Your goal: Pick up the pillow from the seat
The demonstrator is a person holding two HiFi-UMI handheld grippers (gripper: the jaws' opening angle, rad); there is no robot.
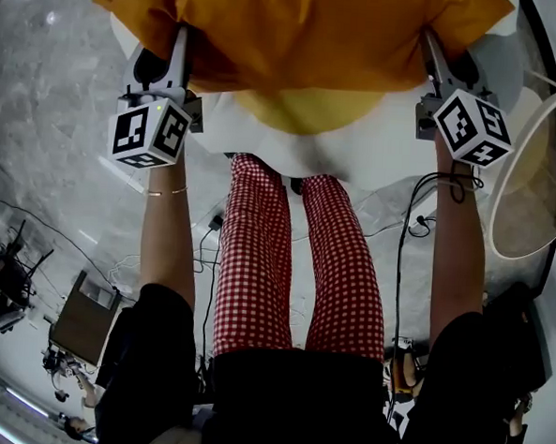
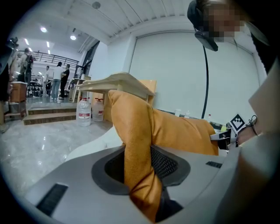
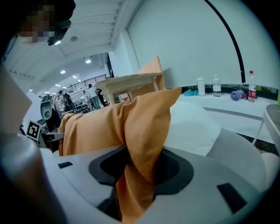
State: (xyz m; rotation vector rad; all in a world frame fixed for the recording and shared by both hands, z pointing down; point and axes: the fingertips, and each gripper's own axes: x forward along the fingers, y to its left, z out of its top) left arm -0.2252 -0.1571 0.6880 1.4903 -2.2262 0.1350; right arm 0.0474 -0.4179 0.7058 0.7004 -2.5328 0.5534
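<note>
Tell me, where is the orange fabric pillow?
In the head view the orange fabric pillow spans the top, above the white seat, its ends pinched by the left gripper and right gripper.

The person wears red-and-white checked trousers [image 1: 294,264] and a black short-sleeved top [image 1: 286,405]. The left gripper [image 1: 179,46] and right gripper [image 1: 432,46] carry white, black-marked cubes [image 1: 149,132].

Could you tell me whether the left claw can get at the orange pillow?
Yes, apparently: the left claw is shut on one end of the orange pillow, nothing between; the right claw grips the other end.
</note>
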